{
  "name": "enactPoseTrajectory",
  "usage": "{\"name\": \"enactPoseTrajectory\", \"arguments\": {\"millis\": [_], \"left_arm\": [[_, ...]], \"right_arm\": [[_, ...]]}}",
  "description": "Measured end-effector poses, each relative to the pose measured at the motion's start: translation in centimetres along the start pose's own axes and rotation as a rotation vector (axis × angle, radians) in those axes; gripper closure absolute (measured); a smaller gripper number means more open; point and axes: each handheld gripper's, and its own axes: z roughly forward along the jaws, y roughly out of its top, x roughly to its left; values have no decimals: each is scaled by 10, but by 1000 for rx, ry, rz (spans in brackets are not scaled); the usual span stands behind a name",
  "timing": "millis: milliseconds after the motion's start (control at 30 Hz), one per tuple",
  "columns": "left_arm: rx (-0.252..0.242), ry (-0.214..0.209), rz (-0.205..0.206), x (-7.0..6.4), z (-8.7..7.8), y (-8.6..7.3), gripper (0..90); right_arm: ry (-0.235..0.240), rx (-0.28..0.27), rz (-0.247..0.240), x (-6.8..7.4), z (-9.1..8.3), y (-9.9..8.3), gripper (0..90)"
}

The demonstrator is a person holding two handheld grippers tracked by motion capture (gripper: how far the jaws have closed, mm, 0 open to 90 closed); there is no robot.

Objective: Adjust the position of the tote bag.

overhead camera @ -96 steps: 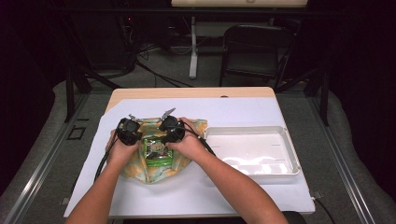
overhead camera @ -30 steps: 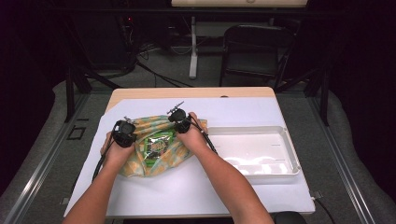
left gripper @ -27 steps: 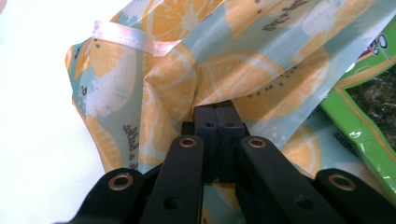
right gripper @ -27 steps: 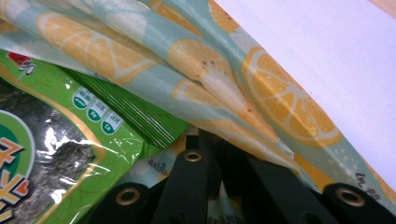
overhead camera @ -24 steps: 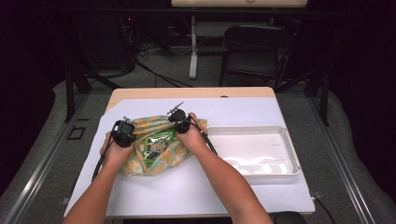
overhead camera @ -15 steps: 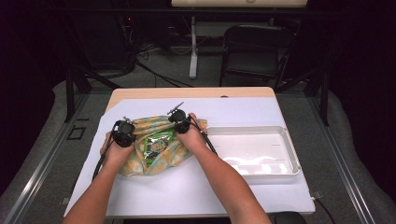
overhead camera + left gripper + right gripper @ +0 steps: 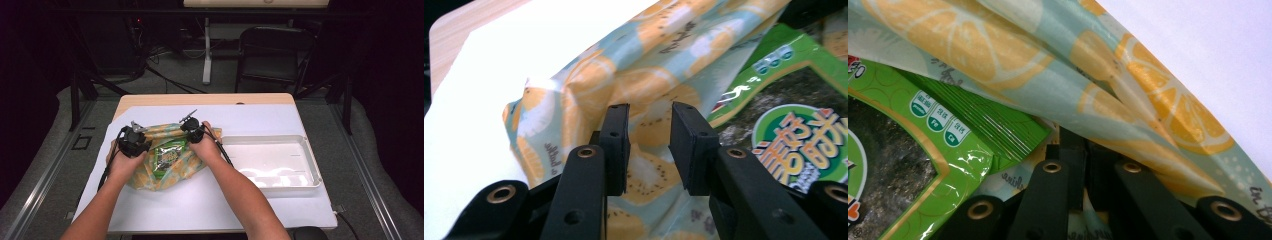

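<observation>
Dark room behind; wooden table (image 7: 150, 100) covered by a white sheet (image 7: 260, 120), its far edge backing onto a black chair (image 7: 272, 52) and cables on the floor. A white tray (image 7: 272, 161) sat at the table's right side, well apart from the work; bare sheet lay open in front of the forearms and to the far side. The bag (image 7: 172, 160), printed with orange slices, lay left of centre, long axis running roughly left to right across the table, with a green snack packet (image 7: 169, 154) lying on it between the two hands. Left gripper (image 7: 131, 140) stood at the bag's left end, right gripper (image 7: 192, 131) at its far right corner. Left gripper view: jaws spread with a clear gap, bag fabric (image 7: 644, 95) lying just beyond them, packet (image 7: 794, 130) to the right, bare sheet to the left. Right gripper view: jaws drawn close together under a fold of bag fabric (image 7: 1088, 85), apparently pinching it; packet corner (image 7: 948, 130) lay to their left. High view gave positions, not jaw gaps
</observation>
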Motion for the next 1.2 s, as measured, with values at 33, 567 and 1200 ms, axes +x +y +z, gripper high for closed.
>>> {"name": "enactPoseTrajectory", "arguments": {"millis": [33, 567, 1200], "left_arm": [[-3, 2, 5, -1, 1, 0, 680], [10, -26, 64, -19, 23, 4, 616], [20, -25, 52, -14, 32, 7, 900]], "right_arm": [[-4, -6, 0, 0, 0, 0, 882], [1, -9, -9, -1, 0, -1, 874], [-3, -4, -18, -1, -1, -1, 861]]}}
